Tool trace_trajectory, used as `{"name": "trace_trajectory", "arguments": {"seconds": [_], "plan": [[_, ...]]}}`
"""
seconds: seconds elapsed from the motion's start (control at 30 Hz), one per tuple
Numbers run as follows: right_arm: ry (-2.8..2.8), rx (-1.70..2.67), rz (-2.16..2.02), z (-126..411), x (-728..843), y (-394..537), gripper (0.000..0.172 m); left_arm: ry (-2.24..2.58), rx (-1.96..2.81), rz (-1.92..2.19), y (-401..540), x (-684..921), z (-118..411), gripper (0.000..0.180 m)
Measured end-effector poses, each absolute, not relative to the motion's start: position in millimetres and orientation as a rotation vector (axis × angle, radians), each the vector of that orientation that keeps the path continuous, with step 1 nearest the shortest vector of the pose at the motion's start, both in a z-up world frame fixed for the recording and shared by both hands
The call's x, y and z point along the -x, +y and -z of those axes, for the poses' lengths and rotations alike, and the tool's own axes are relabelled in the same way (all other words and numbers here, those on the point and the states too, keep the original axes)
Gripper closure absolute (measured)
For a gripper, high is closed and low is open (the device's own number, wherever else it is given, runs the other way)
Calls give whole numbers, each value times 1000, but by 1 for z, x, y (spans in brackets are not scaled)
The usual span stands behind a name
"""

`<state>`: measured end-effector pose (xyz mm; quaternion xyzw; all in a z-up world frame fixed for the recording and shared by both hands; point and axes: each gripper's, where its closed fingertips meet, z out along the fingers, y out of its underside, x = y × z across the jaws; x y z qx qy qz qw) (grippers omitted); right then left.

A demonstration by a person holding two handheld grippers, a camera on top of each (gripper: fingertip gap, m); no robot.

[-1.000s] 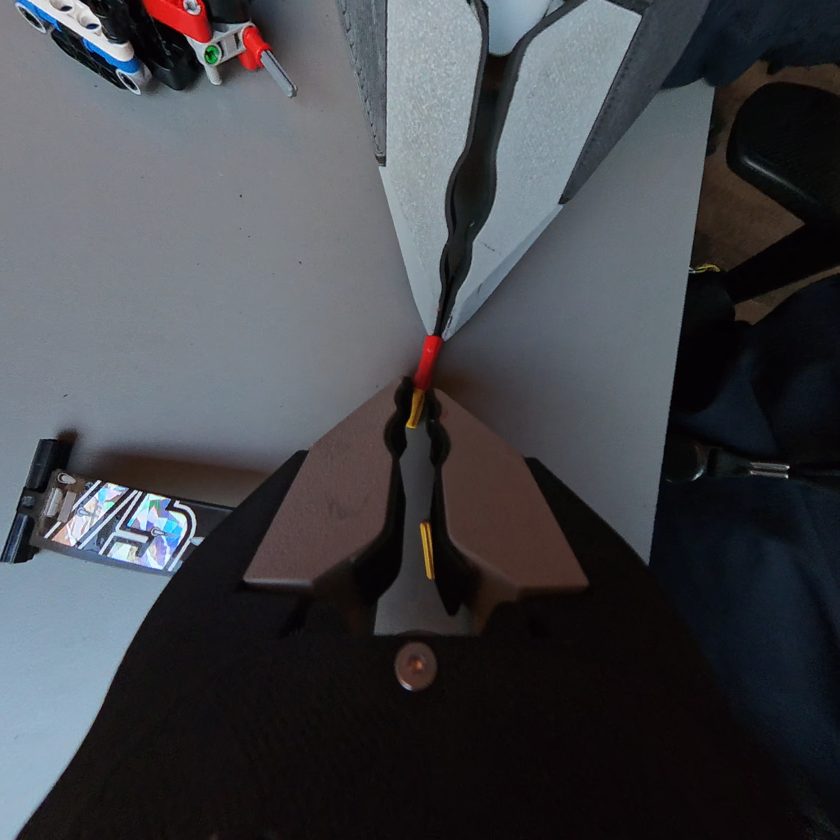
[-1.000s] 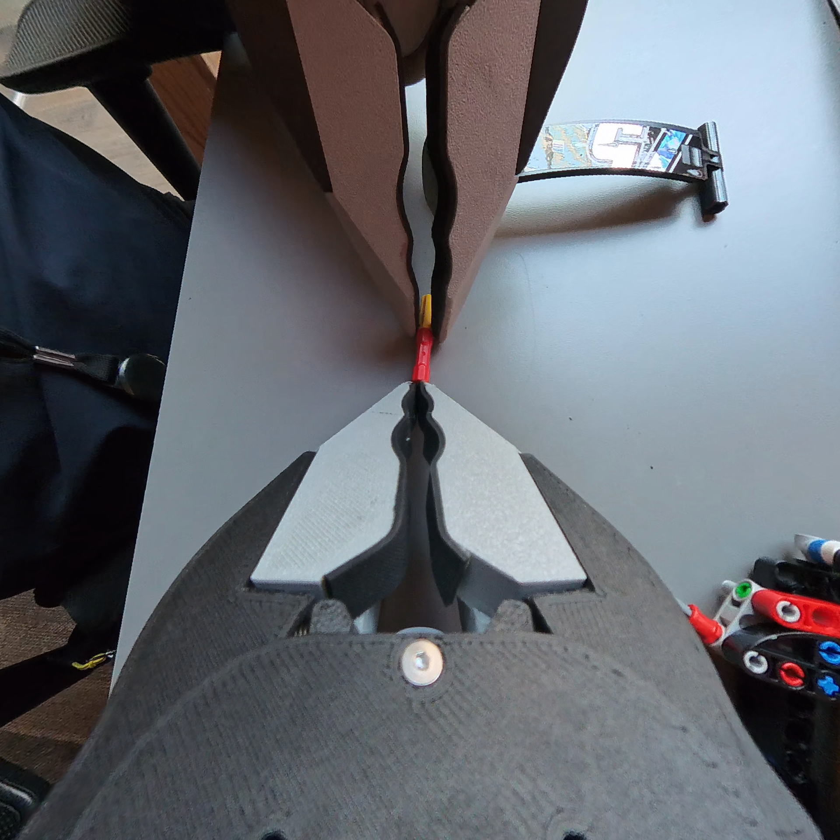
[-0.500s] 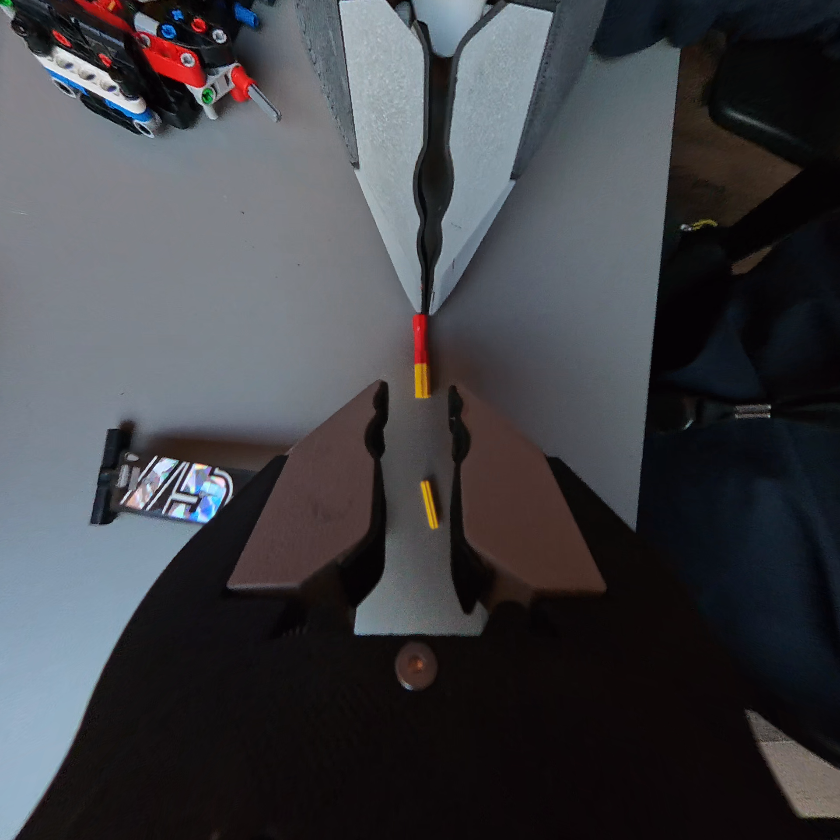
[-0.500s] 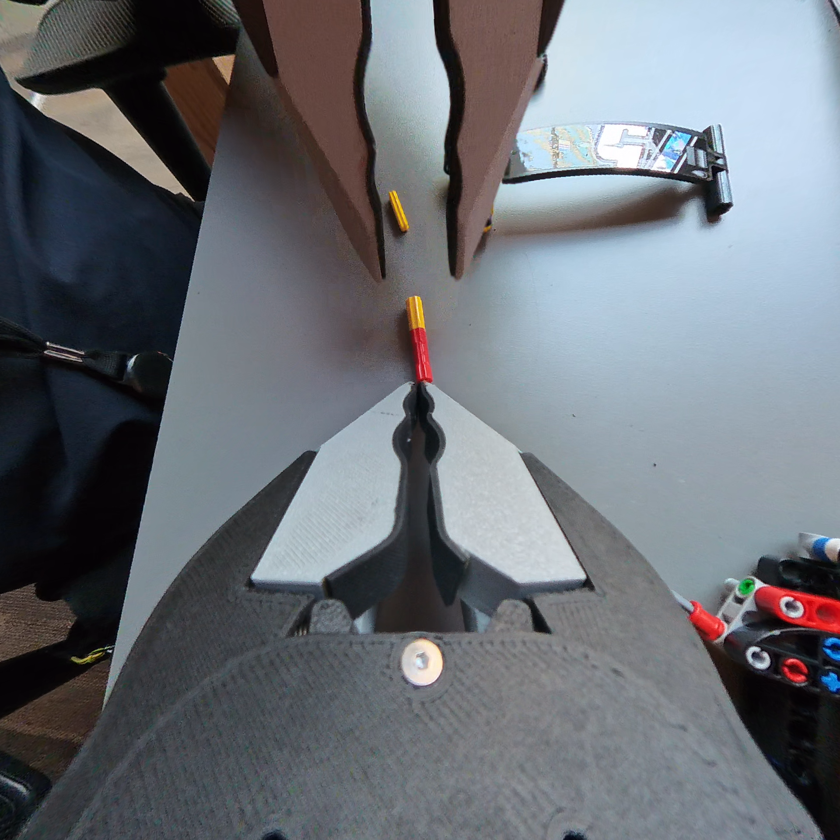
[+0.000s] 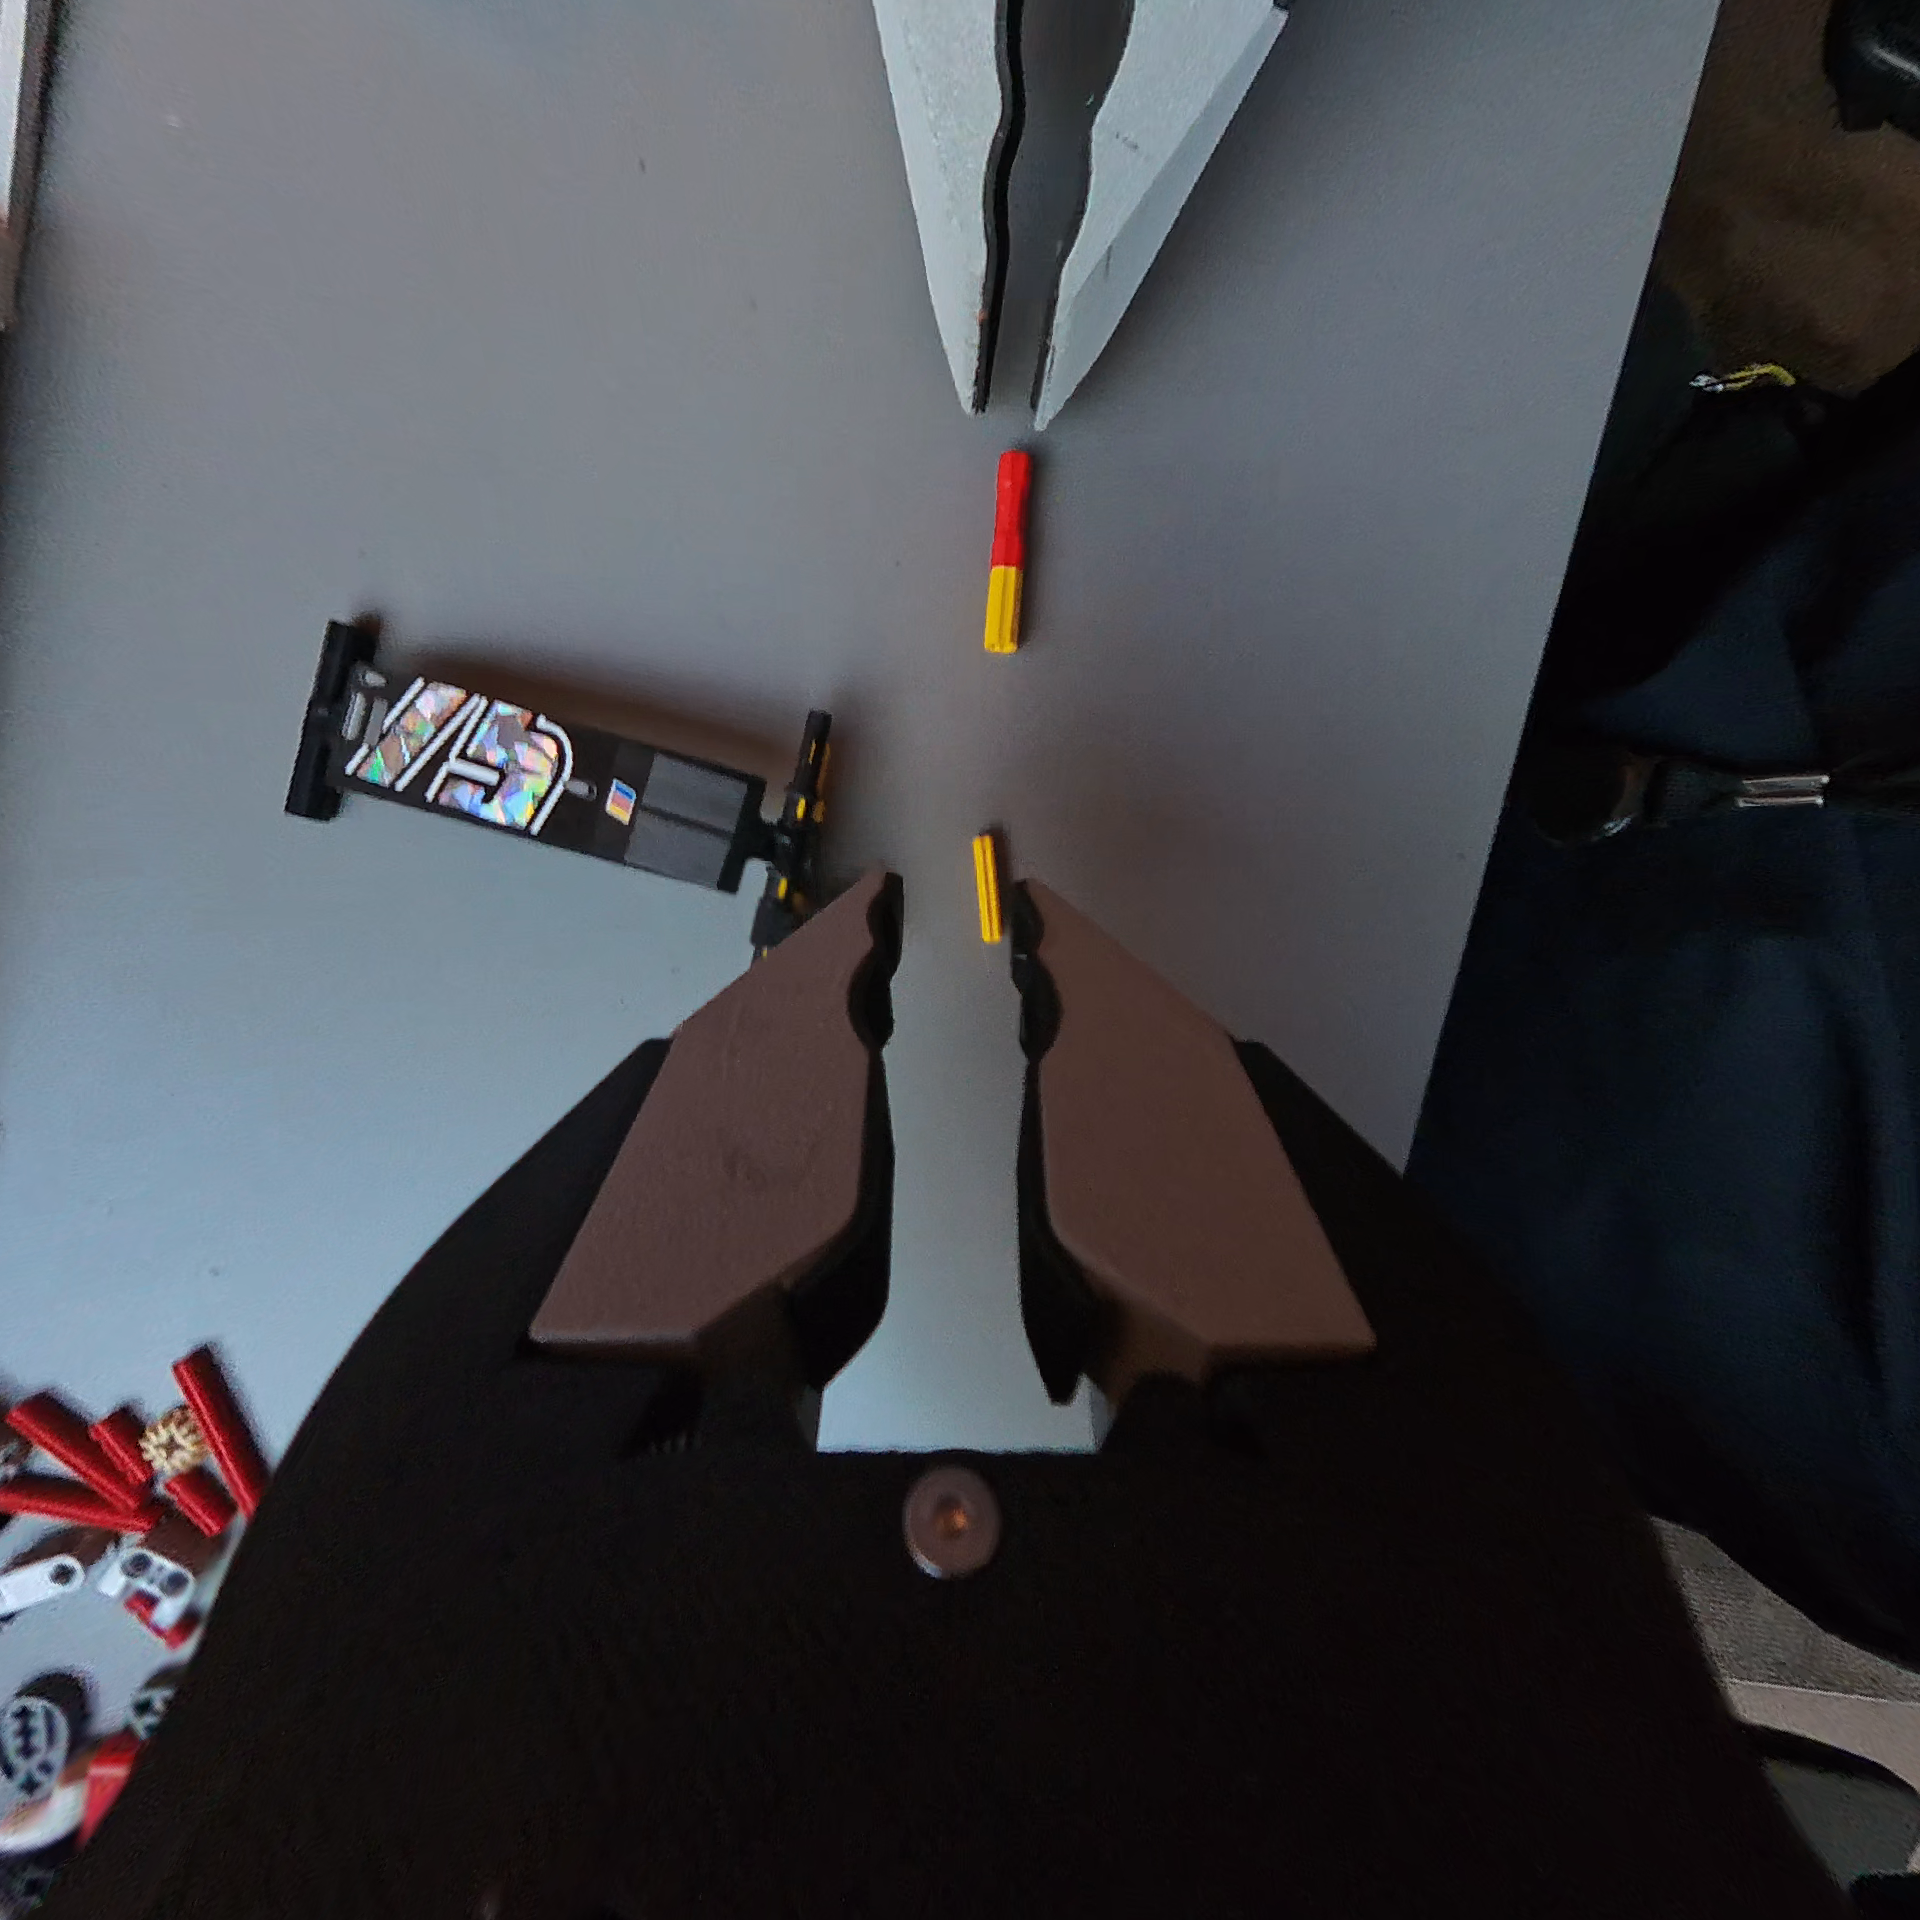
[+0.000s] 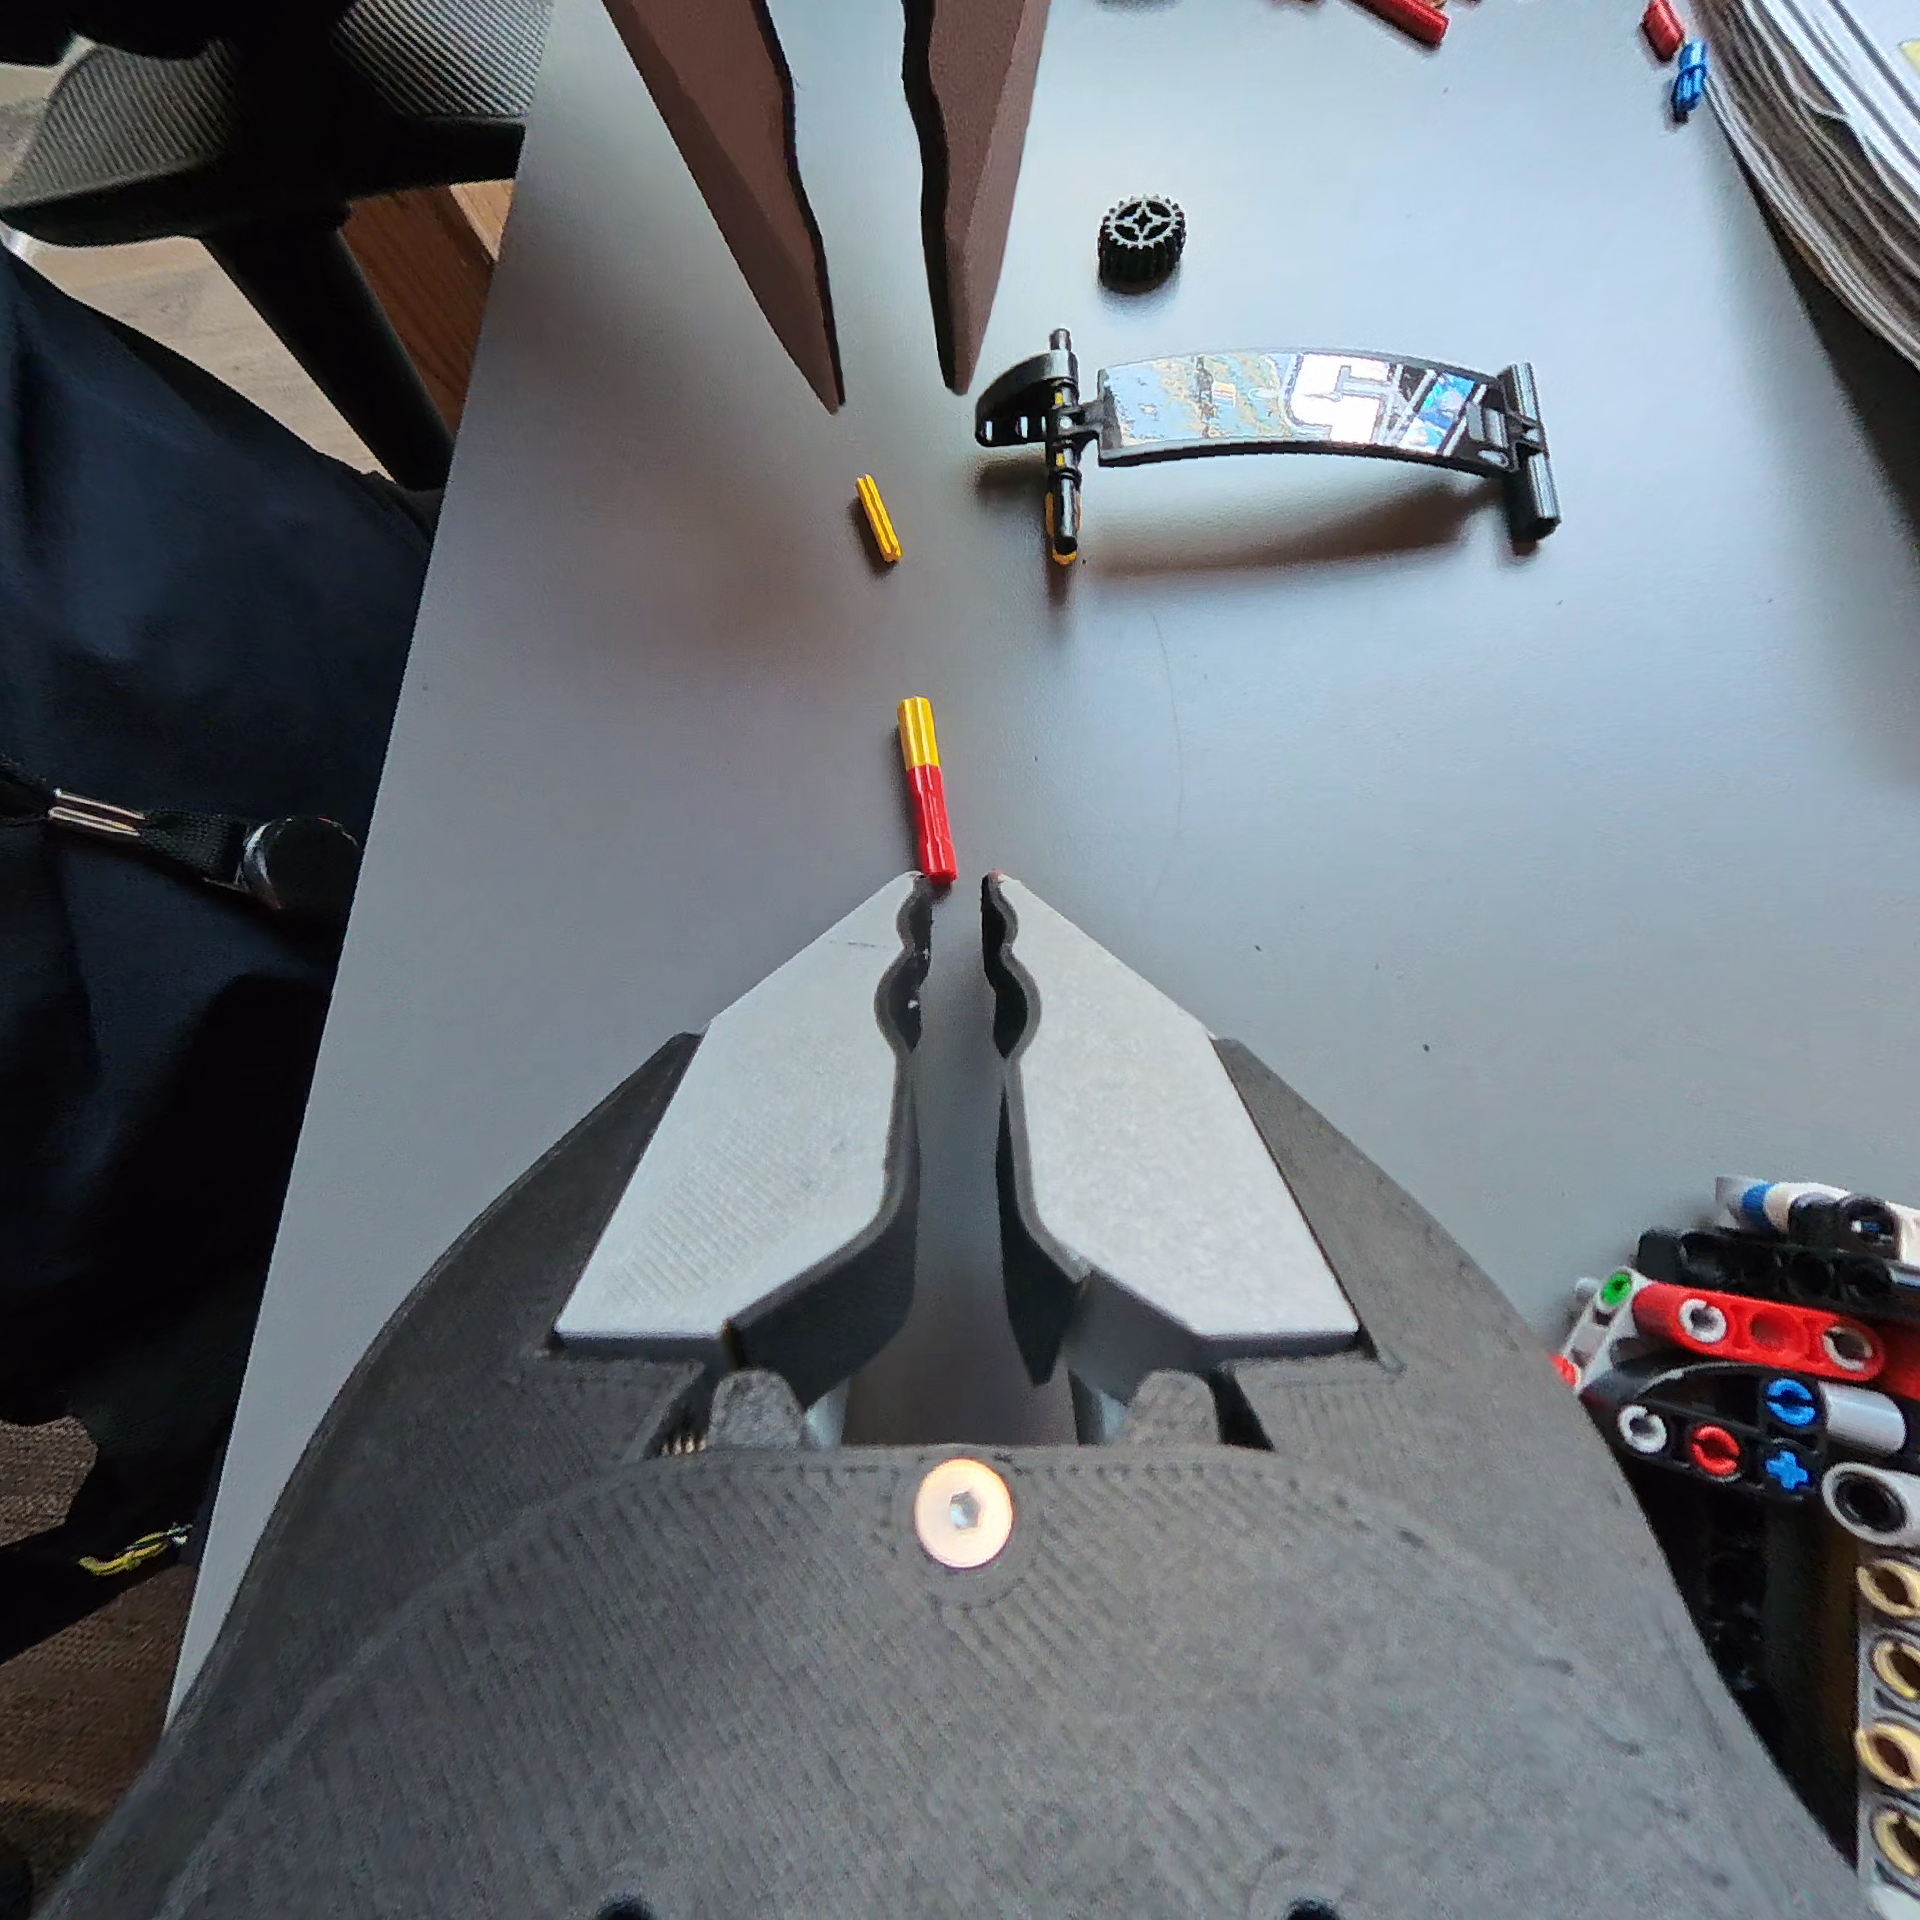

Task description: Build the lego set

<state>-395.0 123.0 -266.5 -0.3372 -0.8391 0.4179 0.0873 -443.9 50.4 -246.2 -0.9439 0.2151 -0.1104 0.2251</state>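
A short red and yellow pin (image 6: 925, 790) lies on the grey table (image 6: 1351, 831), just ahead of my right gripper (image 6: 951, 883). The grey fingers stand slightly apart and do not press on it; the red end sits by the left fingertip (image 6: 904, 904). In the left wrist view the pin (image 5: 1006, 551) lies clear of the right gripper (image 5: 1008, 410). My left gripper (image 5: 956, 894) is open and holds nothing. A thin yellow axle (image 5: 987, 888) lies on the table close to its right fingertip (image 5: 1039, 914). The axle (image 6: 878, 517) also shows in the right wrist view, in front of the left gripper (image 6: 894, 395).
A black curved panel with a shiny sticker (image 5: 520, 769) lies left of the left gripper. A black gear (image 6: 1141, 239), a pile of building pieces (image 6: 1766, 1382), red pieces (image 5: 125, 1444) and stacked paper (image 6: 1829, 135) are around. The table edge (image 5: 1538, 727) borders a person's dark clothing. Across from one pair of fingers to the other is roughly 10 cm.
A second ago both grippers were shut on the pin's two ends. The left opened and drew back, then the right opened; the pin now lies on the table and both grippers have pulled apart.
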Motion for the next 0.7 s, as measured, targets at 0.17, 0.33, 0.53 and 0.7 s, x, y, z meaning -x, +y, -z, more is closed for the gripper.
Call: {"name": "trace_trajectory", "arguments": {"seconds": [0.17, 0.33, 0.53, 0.7], "plan": [[-2507, 990, -1245, 267, 395, 120, 163, 555, 2634, 327, 38, 446, 258, 160], [-2508, 997, -1254, 267, 395, 120, 162, 587, 2628, 335, 39, 442, 259, 159], [-2508, 1001, -1264, 266, 395, 120, 162, 593, 2679, 329, 34, 447, 270, 157], [-2510, 999, -1265, 266, 394, 120, 162, 593, 2690, 344, 31, 449, 271, 157]]}}
